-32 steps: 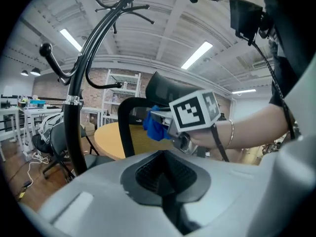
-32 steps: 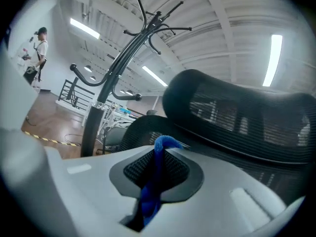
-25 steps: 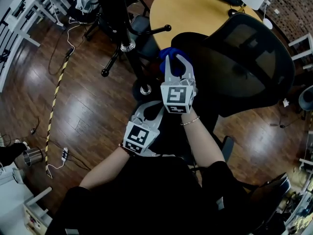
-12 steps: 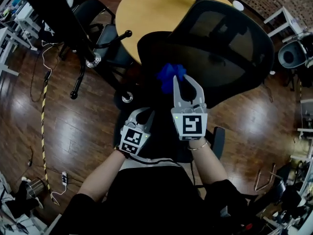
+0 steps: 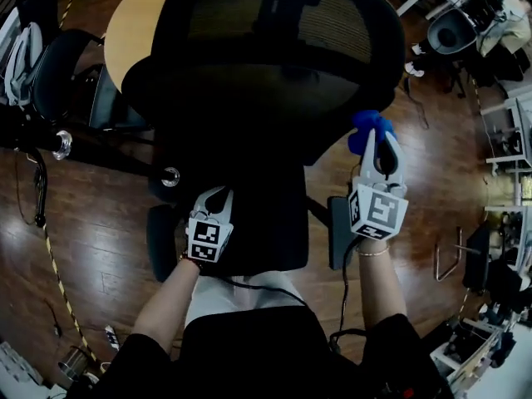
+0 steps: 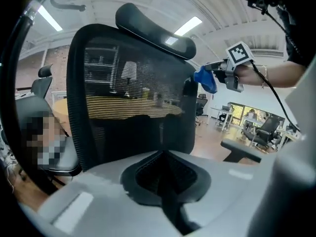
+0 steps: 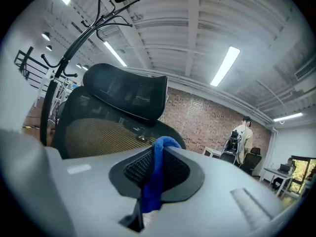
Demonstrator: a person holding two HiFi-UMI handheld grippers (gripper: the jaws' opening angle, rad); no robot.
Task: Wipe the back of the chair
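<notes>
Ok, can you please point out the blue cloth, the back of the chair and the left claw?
blue cloth (image 5: 366, 130): head view, on the bunched end.
chair back (image 6: 133, 88): left gripper view, middle of the mesh panel.
left claw (image 5: 216, 196): head view, between its fingertips.

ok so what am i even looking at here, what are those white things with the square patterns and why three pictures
No robot: a person holds a tool with a two-jaw claw in each hand; the patterned cubes are part of those tools. One picture comes from a camera on the person's head, looking down; the other two from cameras riding on each claw. Ahead stands a black mesh chair, seen from behind, with a round table beyond it. The right claw is shut on a blue cloth beside the right edge of the chair's back. The left claw is shut and empty, lower down.
</notes>
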